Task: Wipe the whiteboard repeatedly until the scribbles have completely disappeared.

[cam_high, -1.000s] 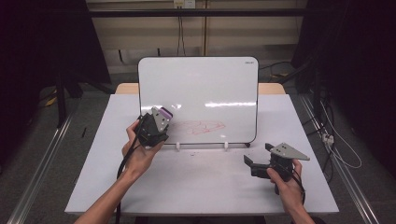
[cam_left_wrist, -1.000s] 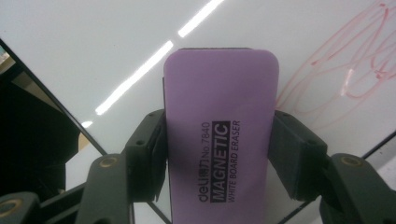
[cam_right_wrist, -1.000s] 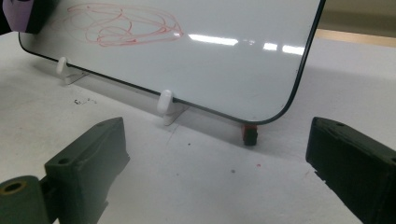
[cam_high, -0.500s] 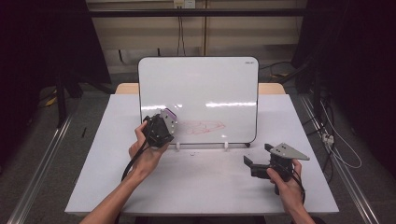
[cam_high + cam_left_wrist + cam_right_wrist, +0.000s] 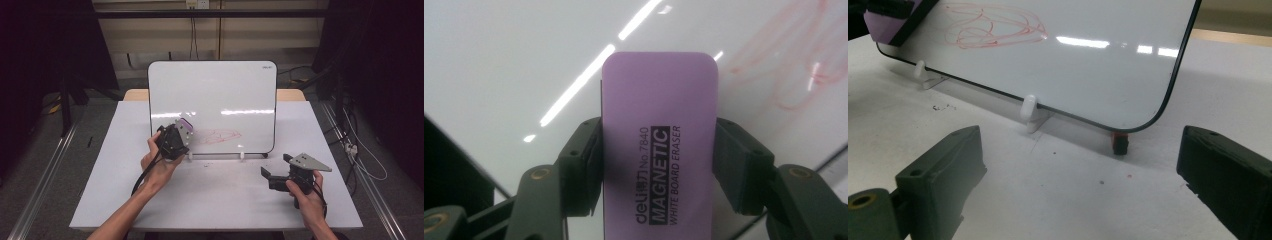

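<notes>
The purple eraser (image 5: 658, 145) is clamped between the left gripper's (image 5: 173, 141) jaws and held at the whiteboard's (image 5: 215, 90) lower left, just beside the red scribble (image 5: 217, 135) — the right gripper (image 5: 280, 172), jaws spread wide, is rested on the table (image 5: 220, 200) before the whiteboard's right corner.

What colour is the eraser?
Light purple with dark lettering; the eraser shows best in the left gripper view, clamped in the left gripper.
</notes>
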The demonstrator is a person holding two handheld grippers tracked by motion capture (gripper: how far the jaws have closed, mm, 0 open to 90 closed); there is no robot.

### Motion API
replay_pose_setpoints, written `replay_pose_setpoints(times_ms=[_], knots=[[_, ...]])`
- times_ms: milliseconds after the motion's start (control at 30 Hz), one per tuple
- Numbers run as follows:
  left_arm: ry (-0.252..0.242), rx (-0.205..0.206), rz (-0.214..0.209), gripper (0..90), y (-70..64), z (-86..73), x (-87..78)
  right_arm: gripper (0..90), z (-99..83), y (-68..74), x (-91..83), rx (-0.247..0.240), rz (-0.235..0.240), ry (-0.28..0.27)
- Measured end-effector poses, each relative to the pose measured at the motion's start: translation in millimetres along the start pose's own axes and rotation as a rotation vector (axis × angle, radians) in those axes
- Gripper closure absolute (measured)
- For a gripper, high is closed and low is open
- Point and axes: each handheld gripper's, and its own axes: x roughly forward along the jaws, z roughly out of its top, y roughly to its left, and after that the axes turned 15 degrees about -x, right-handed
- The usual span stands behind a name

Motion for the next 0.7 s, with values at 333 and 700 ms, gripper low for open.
replay_pose_setpoints(times_ms=[333, 700], knots=[[-0.018, -0.042, 0.013, 41.5, 12.1, 7.5, 0.9, 4.5, 0.1, 0.1, 0.4, -0.001, -0.005, 0.002], [-0.032, 0.103, -0.035, 41.5, -43.4, -5.1, 3.3, 4.5, 0.2, 1.6, 0.2, -0.009, -0.001, -0.001]])
